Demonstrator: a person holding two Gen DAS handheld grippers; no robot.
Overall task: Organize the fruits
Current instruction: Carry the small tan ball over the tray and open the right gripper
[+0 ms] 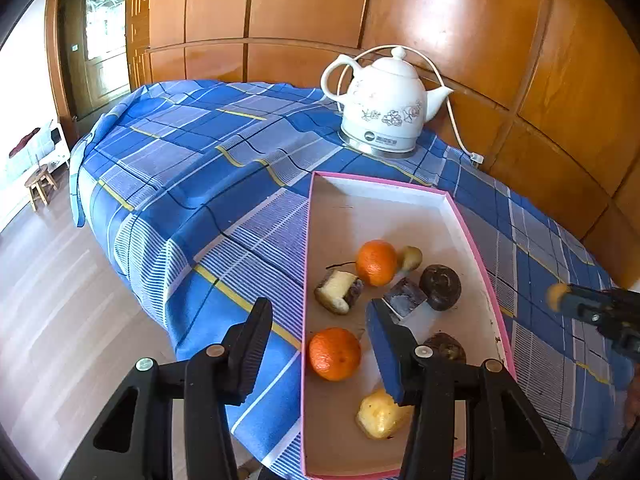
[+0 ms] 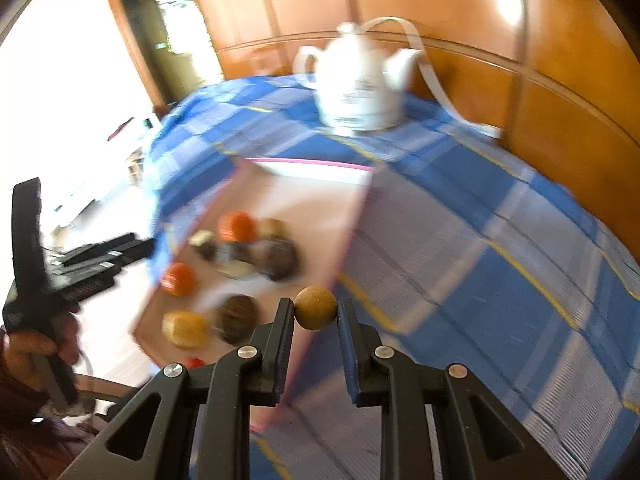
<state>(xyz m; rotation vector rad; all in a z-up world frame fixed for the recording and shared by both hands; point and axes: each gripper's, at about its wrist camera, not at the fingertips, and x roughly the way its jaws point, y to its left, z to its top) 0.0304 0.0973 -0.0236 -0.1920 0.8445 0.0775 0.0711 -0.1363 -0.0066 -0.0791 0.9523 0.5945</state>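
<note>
The right gripper [image 2: 316, 312] clamps a small round brown fruit [image 2: 315, 307] between its pads, above the near edge of the pink-rimmed tray [image 1: 472, 236]. The left gripper [image 1: 320, 340] stands partly open and empty, straddling the tray's left rim beside an orange [image 1: 334, 354]. The tray, which holds the other fruits, rests on the blue checked worktop [image 1: 208, 184] near a white kettle [image 1: 382, 108].

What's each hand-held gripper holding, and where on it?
Right hand-held gripper: small round brown fruit, pinched at its sides by the fingertips. Left hand-held gripper: nothing.
</note>
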